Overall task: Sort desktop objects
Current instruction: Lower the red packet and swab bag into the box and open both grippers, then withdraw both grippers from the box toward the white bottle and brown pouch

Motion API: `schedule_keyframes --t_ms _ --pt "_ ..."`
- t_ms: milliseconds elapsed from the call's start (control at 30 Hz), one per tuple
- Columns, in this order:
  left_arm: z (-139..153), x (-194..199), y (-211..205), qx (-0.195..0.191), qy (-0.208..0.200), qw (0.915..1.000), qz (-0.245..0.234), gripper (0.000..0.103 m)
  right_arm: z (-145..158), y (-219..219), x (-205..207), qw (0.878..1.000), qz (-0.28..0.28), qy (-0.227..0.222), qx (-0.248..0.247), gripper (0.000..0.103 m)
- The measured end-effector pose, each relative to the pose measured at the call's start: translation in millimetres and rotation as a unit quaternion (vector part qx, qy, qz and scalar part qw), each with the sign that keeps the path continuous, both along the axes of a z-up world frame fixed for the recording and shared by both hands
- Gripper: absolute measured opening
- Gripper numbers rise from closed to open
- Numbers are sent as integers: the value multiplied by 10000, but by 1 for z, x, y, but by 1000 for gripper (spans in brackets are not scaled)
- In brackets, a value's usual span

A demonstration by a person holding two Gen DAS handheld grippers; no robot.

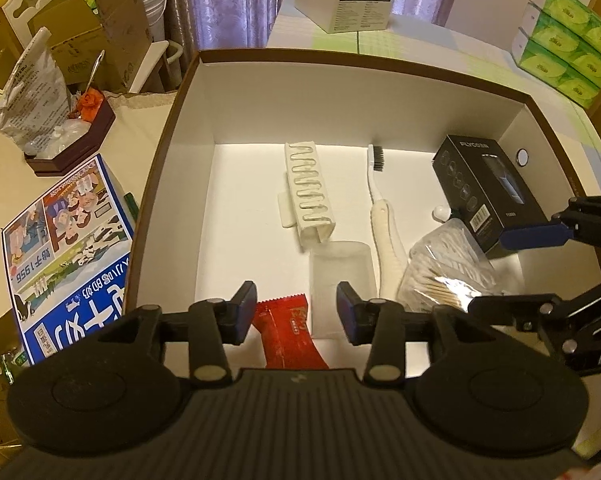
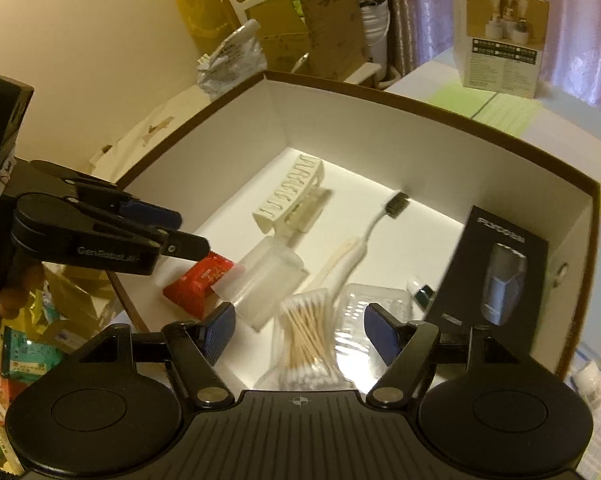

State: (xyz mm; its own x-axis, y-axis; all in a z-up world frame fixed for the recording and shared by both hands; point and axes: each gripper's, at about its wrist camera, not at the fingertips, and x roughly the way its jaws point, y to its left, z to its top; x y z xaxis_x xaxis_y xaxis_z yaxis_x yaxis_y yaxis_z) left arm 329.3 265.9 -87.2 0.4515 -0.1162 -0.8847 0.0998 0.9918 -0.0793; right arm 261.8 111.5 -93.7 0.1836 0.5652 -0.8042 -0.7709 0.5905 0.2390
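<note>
Both grippers, left gripper (image 1: 296,312) and right gripper (image 2: 298,330), hover wide open and empty over the box (image 1: 340,92), above red packet (image 1: 290,332) and cotton swabs (image 2: 306,340).

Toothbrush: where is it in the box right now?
The toothbrush lies flat on the box floor, centre-right in the left wrist view, between the cream hair clip and the black shaver carton.

Purple curtains (image 1: 228,4) hang along the far side. A cream wall (image 2: 92,40) stands at far left, with cardboard boxes (image 1: 100,28) stacked before it. Warm, dim light.
</note>
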Motion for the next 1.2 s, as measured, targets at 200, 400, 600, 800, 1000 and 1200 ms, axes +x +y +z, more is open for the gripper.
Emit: schedule_keyframes --t_ms 200,400,600,800,1000,1200 --pt "5 -5 -2 16 -8 10000 -40 64 8 -10 -4 9996 -175 -135 -181 88" --pt "13 -9 -6 35 -44 10000 -55 83 16 -19 -5 9978 -517 -235 -330 101" --pt "25 -16 -14 38 -132 9999 -32 83 22 -28 -8 9959 -728 -310 -440 101" --pt "37 -22 -18 54 -240 9997 -27 89 27 -35 -14 9941 -891 -362 -501 101" --pt "47 -31 -25 94 -356 9993 -66 89 35 -42 -23 9926 -983 -489 -524 101" --pt "54 -40 -31 111 -454 9989 -92 89 44 -49 -32 9920 -1023 -561 -485 101"
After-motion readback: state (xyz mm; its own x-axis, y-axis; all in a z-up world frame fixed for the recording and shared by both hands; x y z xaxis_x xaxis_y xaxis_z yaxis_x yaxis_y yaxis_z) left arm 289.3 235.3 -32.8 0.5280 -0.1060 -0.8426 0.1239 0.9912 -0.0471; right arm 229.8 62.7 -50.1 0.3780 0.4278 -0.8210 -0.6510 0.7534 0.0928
